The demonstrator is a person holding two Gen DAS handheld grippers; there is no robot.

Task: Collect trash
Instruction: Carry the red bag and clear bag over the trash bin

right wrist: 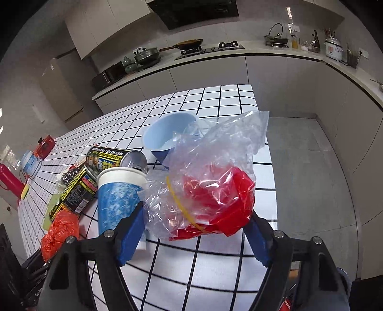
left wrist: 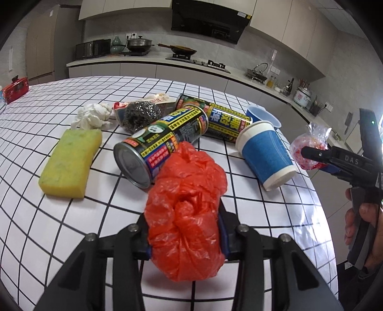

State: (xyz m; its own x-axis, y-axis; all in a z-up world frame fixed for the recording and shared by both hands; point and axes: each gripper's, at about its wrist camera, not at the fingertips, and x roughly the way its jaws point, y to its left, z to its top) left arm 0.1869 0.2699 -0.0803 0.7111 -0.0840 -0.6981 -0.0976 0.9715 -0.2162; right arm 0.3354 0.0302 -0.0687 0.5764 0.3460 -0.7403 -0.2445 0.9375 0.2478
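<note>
With both claws loaded, step judged as carry-off; no bin in view, so next move calls for finding one.
Left claw: clamped on orange bag, held over table.
Right claw: clamped on clear bag with red scrap inside, near table edge.
Ahead of left claw: cans, cup, sponge, scourer, tissue. Uncollected; nothing blocking withdrawal.

A home kitchen. At twelve o'clock a range hood hangs over a gas hob carrying a wok. At two o'clock stands a rice cooker beyond the sink tap.
</note>
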